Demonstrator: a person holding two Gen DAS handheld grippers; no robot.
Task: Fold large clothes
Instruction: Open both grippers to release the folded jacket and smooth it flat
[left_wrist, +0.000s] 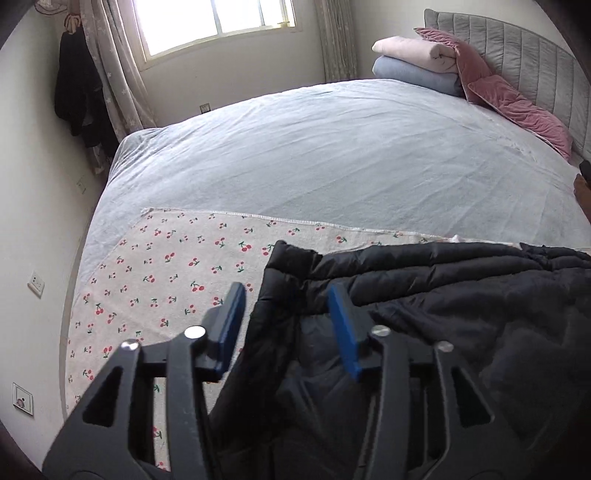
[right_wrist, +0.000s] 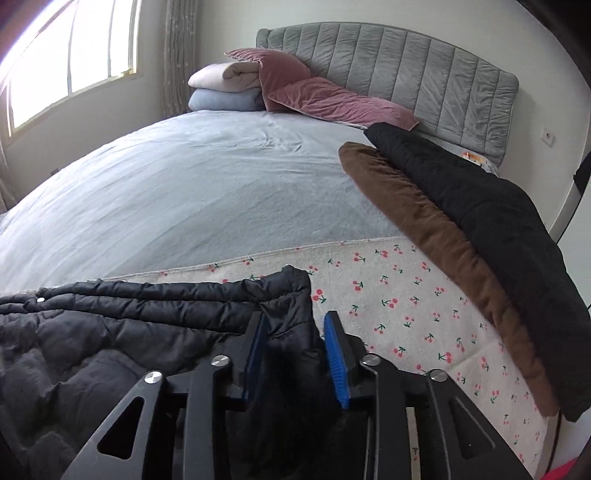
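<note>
A black puffer jacket (left_wrist: 424, 295) lies spread across a cherry-print blanket (left_wrist: 166, 273) at the near end of a bed covered by a pale blue sheet (left_wrist: 295, 155).

The left gripper (left_wrist: 288, 314) hovers at the jacket's left edge with its blue-padded fingers (left_wrist: 345, 332) spread wide; one finger sits over the blanket, the other over the quilted fabric, and nothing is pinched between them.

The right gripper (right_wrist: 295, 343) is clamped on the jacket's (right_wrist: 147, 325) right edge, a thick fold of black fabric bunched between its two blue pads (right_wrist: 336, 365).

Only the right wrist view shows the two garments stacked along the right side of the bed: a brown coat (right_wrist: 424, 229) lying lengthwise, with a black fleece garment (right_wrist: 498, 214) draped over it and reaching toward the grey padded headboard (right_wrist: 406, 62). The left wrist view catches just a sliver of them at its right border.

Only the left wrist view shows dark clothes (left_wrist: 79, 88) hanging on the left wall beside a patterned curtain (left_wrist: 107, 62), along with wall sockets (left_wrist: 36, 284) low on that wall.

Both views take in the window (left_wrist: 214, 22), two folded blankets, pink (right_wrist: 225, 75) atop pale blue (right_wrist: 221, 99), stacked at the head of the bed, and rose velvet pillows (right_wrist: 332, 99) leaning against the headboard.
</note>
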